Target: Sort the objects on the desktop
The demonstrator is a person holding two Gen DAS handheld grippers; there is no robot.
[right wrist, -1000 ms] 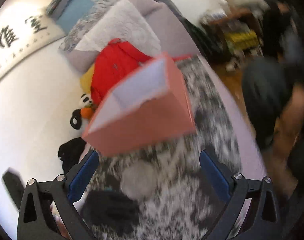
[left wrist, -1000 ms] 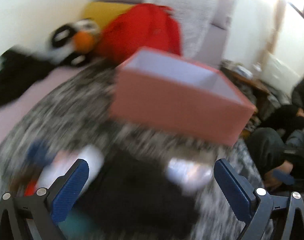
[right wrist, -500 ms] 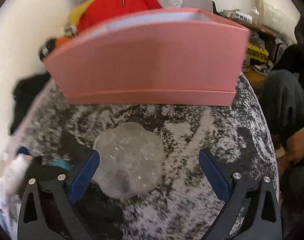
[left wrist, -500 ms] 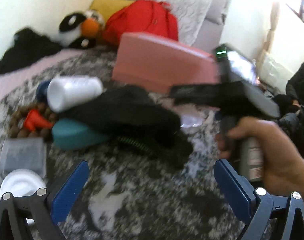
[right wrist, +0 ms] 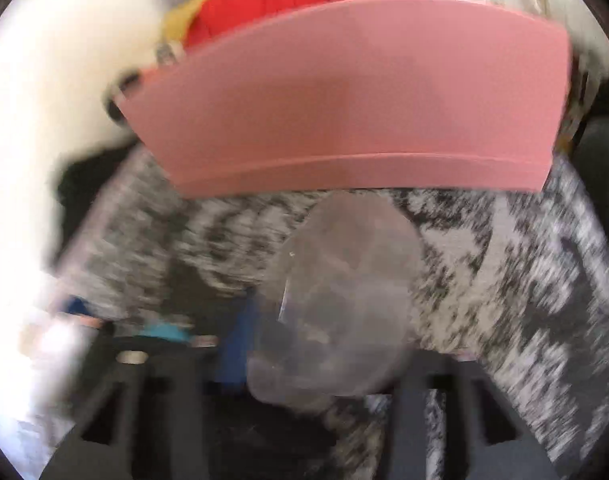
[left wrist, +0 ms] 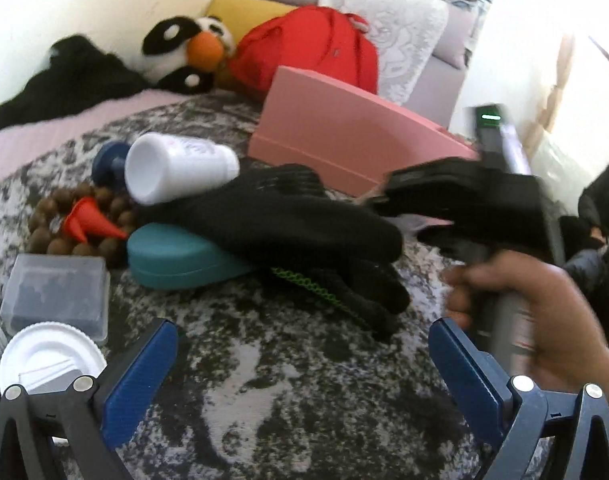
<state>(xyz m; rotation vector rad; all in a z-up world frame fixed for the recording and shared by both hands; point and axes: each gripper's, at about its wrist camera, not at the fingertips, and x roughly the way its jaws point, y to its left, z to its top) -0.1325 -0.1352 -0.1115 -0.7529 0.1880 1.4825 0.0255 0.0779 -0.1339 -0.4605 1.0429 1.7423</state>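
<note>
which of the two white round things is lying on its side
The white bottle next to the black glove lies on its side, open mouth showing. The white lid at the lower left lies flat.

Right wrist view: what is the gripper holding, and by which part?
Its jaws have just been closing on the translucent plastic piece, apparently gripping its near edge; blur hides the pads.

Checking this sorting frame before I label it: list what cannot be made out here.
- Pink box contents: both views show only its outer wall.
- Right gripper: right wrist view is motion-blurred; its jaws have just been closing around the clear plastic piece, but pad contact is unreadable.
- Clear plastic piece: hidden by the right gripper's body in the left wrist view.
- Teal case: partly covered by the black glove.
- White lid: cut off behind the open left gripper.
</note>
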